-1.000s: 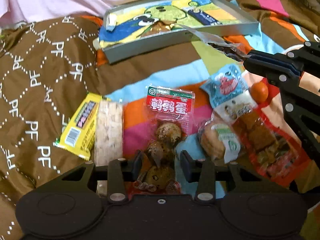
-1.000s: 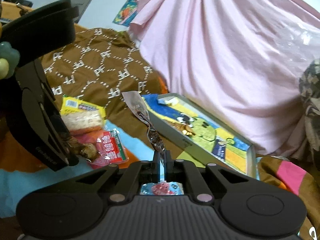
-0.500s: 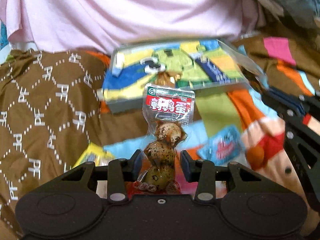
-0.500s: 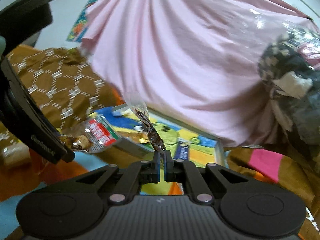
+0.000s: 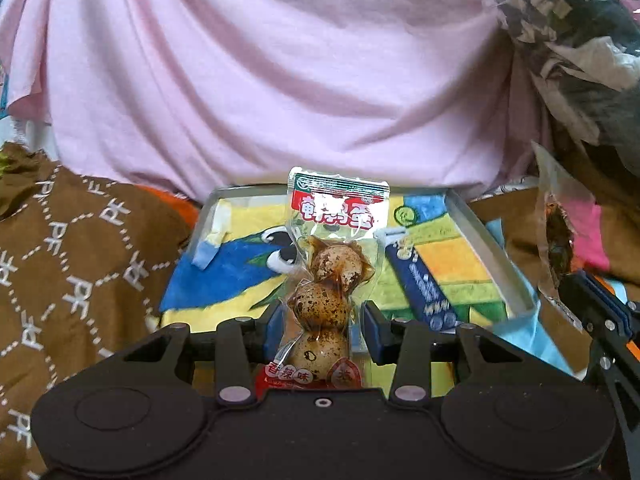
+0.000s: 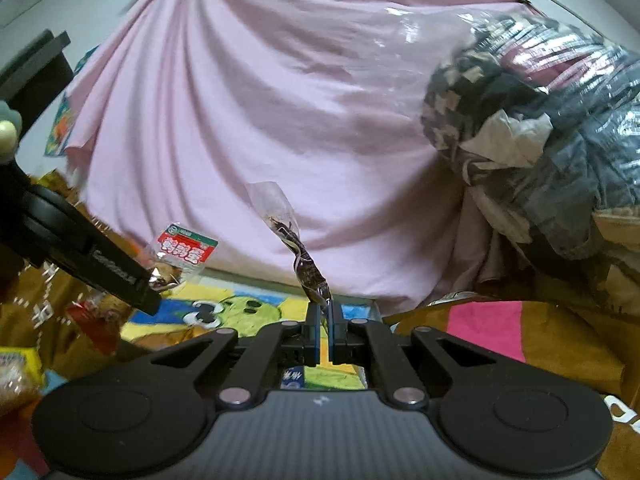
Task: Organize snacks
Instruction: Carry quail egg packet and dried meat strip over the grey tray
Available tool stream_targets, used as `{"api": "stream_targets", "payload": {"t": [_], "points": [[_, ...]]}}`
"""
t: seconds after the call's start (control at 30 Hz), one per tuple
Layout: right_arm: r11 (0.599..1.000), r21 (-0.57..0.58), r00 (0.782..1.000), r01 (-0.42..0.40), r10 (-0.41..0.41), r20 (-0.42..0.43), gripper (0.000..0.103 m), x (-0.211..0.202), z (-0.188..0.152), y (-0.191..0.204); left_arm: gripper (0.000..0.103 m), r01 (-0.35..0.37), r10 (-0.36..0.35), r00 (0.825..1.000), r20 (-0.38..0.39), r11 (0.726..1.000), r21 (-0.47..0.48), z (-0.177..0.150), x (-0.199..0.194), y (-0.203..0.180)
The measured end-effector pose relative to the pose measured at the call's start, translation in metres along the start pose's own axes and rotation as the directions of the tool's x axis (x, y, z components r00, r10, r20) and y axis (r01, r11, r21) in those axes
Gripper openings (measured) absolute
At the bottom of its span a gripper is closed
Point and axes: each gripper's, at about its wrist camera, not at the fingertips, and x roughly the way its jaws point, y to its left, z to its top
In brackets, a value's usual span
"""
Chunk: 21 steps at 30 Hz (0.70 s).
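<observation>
Above shallow tray (image 5: 486,240), glossy egg pouch (image 5: 330,264), crinkled wrapper (image 6: 294,246)

Pink sheet (image 5: 280,80) behind, brown blanket (image 5: 80,260) with white lattice, red-and-green label on the speckled-egg packet (image 5: 334,264), yellow-blue cartoon tray (image 5: 480,236).

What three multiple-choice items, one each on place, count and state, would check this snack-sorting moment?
1. Where is the tray?
A. In front of the pink cloth
B. On a wooden shelf
C. Inside a drawer

2. How many speckled eggs show in the egg pack?
A. One
B. Three
C. Six

3. What is the right gripper doing?
A. Open and empty
B. Shut on a spoon
C. Shut on a thin clear packet

Answers:
1 A, the tray lies just below the draped cloth.
2 B, three eggs stack in the clear pack held by the left gripper.
3 C, the packet's end is pinched.
</observation>
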Motion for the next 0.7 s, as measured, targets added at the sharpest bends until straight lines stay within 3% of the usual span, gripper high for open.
{"api": "stream_targets", "payload": {"t": [0.3,0.7], "points": [[0.987,0.160,0.998,0.005,-0.014,0.054,0.004,0.042,0.007,-0.025,0.043,-0.016,0.016,1.000,0.013,1.000,0.020,0.018,0.037,-0.020],[0.952,0.302,0.998,-0.055,0.058,0.000,0.004,0.065,0.000,-0.051,0.043,-0.080,0.079,0.997,-0.013,0.996,-0.039,0.014,0.079,-0.018]]}}
